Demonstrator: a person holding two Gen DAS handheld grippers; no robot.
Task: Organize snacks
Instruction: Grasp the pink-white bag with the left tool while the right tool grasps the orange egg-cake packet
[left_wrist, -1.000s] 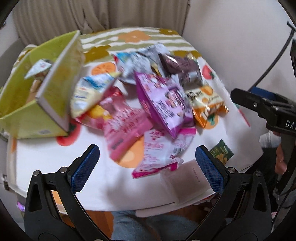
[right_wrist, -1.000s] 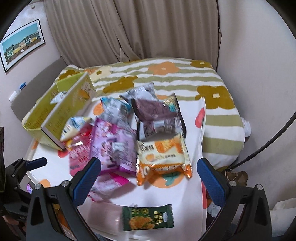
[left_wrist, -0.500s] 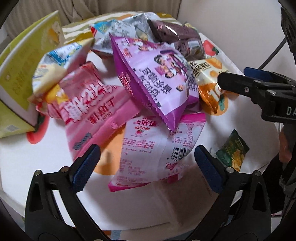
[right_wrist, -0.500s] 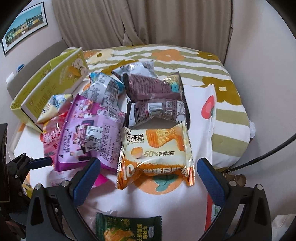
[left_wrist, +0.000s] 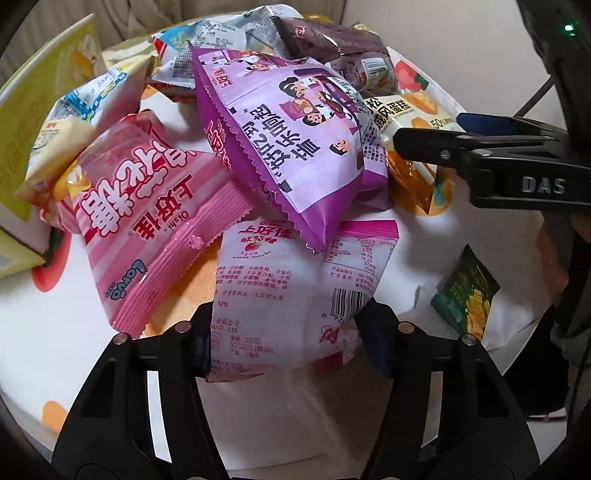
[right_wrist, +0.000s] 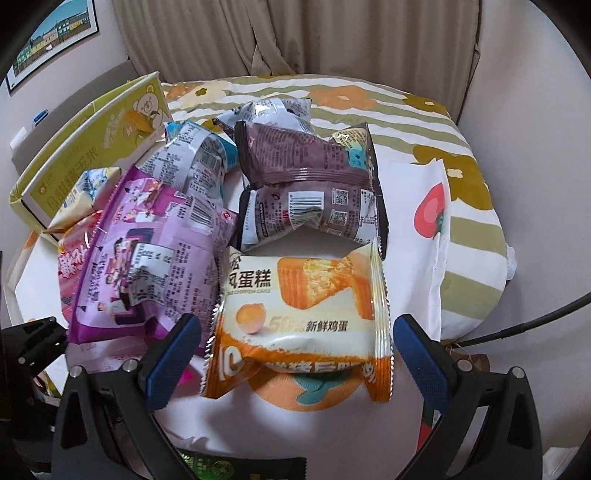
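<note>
Table (right_wrist: 406, 206) under a white fruit-print cloth fills both views, w/ the yellow-green carton (right_wrist: 92, 147) standing open at 10 o'clock in the right wrist view; we take it as the likely bin for the snacks. Next down in size: the purple pouch (left_wrist: 295, 147), glossy, puffed, zigzag-sealed, lying on the pile w/ one corner over the white-and-pink strawberry bag (left_wrist: 295, 295). That bag matters most: it sits at 12 o'clock from our left gripper (left_wrist: 284, 339), long axis running away from us toward the pile, near end between the jaws. The jaws are closing and the film already bulges between the pads, so we judge it pinched. Since the far end is tucked under the purple pouch, a pull back toward 6 o'clock and up should free it; a straight lift may drag the pouch along. Pink striped bag (left_wrist: 147, 229) lies at 10 o'clock, crinkly, soft. Our right gripper (right_wrist: 295, 350) stands wide open, straddling the near edge of the orange cake pack (right_wrist: 303, 314) at 12 o'clock, pads not touching; pack is pillow-shaped w/ serrated side seams, long axis across the jaws. Smallest: green sachet (left_wrist: 465, 295), flat, at 3 o'clock, nearer the right hand.
</note>
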